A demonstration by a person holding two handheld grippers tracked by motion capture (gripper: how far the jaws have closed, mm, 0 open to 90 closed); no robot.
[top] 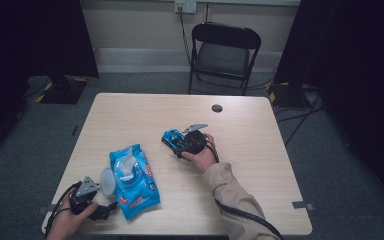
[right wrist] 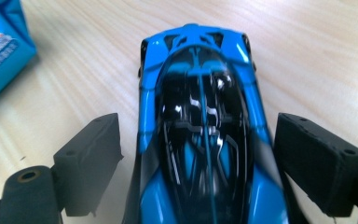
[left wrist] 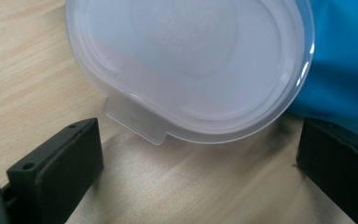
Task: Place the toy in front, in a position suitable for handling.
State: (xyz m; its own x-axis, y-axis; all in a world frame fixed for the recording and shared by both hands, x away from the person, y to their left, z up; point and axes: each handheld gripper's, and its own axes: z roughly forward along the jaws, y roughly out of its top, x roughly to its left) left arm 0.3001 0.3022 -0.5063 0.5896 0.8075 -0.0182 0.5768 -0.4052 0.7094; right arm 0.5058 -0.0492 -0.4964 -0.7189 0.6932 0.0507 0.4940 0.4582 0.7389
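In the high view, the left gripper [top: 96, 207] sits by the open lid [top: 108, 181] of the blue wipes pack [top: 132, 180] near the surface's [top: 145, 107] front left, and the right gripper [top: 182, 145] reaches the blue toy car [top: 172, 138] at mid-surface. In the left gripper view, the jaws stand spread just short of the lid's tab [left wrist: 137, 120], so closing now would likely catch nothing or shove the pack. In the right gripper view, the jaws stand spread either side of the car [right wrist: 200, 135] without touching, and its glossy, rounded body could squirt out of an off-centre squeeze.

left tongs [top: 99, 212]: jaws apart | right tongs [top: 176, 145]: jaws apart
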